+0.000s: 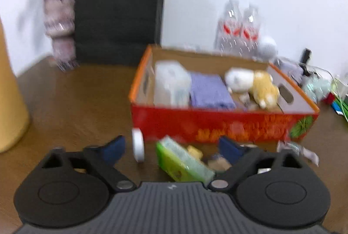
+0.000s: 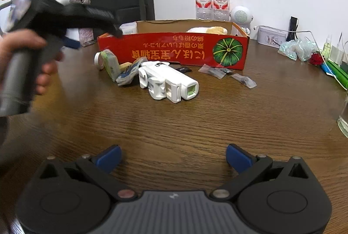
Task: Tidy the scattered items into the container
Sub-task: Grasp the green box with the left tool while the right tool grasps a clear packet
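The green-edged flat pack [image 1: 183,161] lies between the left gripper's [image 1: 171,149] spread, empty blue pads, just before the red cardboard box [image 1: 217,123].

The box [image 2: 174,50] is red with orange lettering and a green striped pumpkin print at its three o'clock end. At nine o'clock of it lies a green packet [image 1: 182,161]. The table [image 2: 174,121] is brown woodgrain.

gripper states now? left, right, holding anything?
Left gripper: open, nothing held, above the tape roll and green pack.
Right gripper: open, empty, over bare table.
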`<control>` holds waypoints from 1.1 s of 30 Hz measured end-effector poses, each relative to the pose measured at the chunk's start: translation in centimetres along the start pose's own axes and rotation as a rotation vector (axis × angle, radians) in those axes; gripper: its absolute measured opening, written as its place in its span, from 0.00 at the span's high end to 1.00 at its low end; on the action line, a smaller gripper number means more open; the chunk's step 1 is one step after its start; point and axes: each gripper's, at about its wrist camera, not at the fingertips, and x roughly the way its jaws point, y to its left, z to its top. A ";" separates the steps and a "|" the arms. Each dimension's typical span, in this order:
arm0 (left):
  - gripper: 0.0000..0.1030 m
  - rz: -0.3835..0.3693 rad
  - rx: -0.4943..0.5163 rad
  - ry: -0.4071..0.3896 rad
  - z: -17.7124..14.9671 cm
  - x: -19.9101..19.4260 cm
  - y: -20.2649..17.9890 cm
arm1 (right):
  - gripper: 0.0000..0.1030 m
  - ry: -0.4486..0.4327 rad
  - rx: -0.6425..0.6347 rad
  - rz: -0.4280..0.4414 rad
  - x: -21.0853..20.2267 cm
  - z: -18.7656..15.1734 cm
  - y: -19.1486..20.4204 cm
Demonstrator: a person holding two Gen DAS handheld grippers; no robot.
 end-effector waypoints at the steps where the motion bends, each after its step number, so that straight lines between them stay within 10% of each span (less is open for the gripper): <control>1: 0.62 -0.024 -0.020 0.012 -0.5 0.1 0.6 | 0.00 -0.001 0.002 0.003 0.0 0.0 -0.1; 5: 0.84 -0.048 0.028 -0.016 -2.3 -1.5 2.3 | 0.00 -0.004 0.008 0.007 -0.1 0.0 -0.2; 11: 0.85 -0.080 0.023 -0.054 -4.2 -3.4 4.8 | 0.11 -0.087 0.120 0.111 -1.6 2.6 -3.7; 15: 0.86 -0.114 0.028 -0.082 -4.2 -5.2 4.9 | 0.11 -0.184 0.043 -0.016 0.0 8.1 -7.0; 24: 0.85 -0.099 0.031 -0.066 -4.5 -5.0 4.7 | 0.44 0.022 -0.025 -0.066 10.6 10.6 -11.3; 27: 0.85 -0.109 0.042 -0.064 -4.6 -5.0 4.6 | 0.50 0.003 -0.031 -0.035 10.4 9.6 -12.0; 29: 0.85 -0.111 0.053 -0.067 -4.7 -5.0 4.4 | 0.83 -0.015 -0.019 -0.041 10.3 9.5 -12.2; 33: 0.85 -0.100 0.059 -0.073 -4.9 -4.9 4.1 | 0.86 -0.024 -0.067 -0.038 10.1 9.3 -11.3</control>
